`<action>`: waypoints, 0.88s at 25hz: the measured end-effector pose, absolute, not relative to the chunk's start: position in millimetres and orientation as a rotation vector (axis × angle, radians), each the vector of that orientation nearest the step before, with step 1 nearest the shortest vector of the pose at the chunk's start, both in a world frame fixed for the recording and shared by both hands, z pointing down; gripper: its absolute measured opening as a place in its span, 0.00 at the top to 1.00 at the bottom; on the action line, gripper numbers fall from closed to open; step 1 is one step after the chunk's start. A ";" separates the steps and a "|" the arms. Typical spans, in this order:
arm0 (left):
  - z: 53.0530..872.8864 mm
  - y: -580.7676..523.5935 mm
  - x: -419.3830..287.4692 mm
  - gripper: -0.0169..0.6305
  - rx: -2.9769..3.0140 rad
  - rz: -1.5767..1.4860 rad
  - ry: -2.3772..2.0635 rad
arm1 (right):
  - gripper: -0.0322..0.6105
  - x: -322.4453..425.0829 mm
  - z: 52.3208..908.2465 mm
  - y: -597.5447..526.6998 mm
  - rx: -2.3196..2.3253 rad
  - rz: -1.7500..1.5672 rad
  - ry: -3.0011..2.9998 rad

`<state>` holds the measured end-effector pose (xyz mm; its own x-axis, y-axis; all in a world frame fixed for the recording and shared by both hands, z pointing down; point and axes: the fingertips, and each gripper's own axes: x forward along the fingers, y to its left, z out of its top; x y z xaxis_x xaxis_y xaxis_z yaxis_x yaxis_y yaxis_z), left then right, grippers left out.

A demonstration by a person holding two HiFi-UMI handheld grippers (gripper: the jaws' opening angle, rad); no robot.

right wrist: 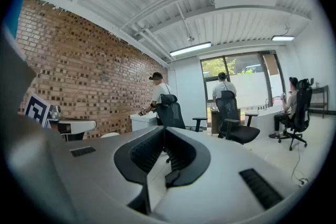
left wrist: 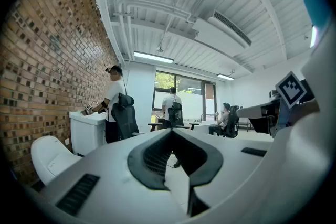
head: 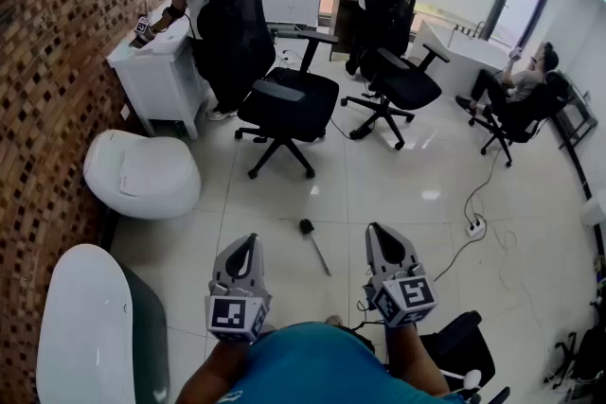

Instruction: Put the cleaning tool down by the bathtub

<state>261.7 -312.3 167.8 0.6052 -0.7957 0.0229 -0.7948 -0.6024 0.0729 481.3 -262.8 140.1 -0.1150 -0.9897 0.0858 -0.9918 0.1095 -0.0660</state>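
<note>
Both sets of jaws are closing tip to tip on nothing. We are reading the bathtub [head: 80, 322] far left, then our left gripper [head: 248, 243], then the cleaning tool [head: 315, 248] lying on open floor [head: 398, 194] just ahead, handle slanting toward our right gripper [head: 381, 234], well apart from the tub.

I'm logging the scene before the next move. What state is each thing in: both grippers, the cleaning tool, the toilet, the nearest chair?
Left gripper: shut, nothing between its jaws.
Right gripper: shut, nothing between its jaws.
Long-handled black cleaning tool: lying flat on the tiled floor, held by neither gripper.
White oval toilet: lid down.
Nearest black office chair: unoccupied.
</note>
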 end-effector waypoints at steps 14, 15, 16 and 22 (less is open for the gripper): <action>173.2 -392.0 188.9 0.97 2.547 -0.206 -1.491 | 0.87 461.6 160.1 -330.5 1.960 0.185 -2.343; 171.4 -397.2 198.3 0.97 2.564 -0.199 -1.500 | 0.87 465.4 163.8 -340.2 1.938 0.191 -2.351; 171.5 -402.9 208.9 0.97 2.568 -0.198 -1.499 | 0.87 469.7 167.7 -350.6 1.916 0.195 -2.357; 189.8 -445.3 280.7 0.97 2.608 -0.093 -1.523 | 0.87 514.2 191.7 -419.5 1.771 0.200 -2.394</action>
<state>280.7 -445.3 189.8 0.4919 -0.8706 0.0071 -0.8632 -0.4867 0.1343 514.2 -419.5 191.7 -0.2881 -0.9356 0.2042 -0.9565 0.2915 -0.0140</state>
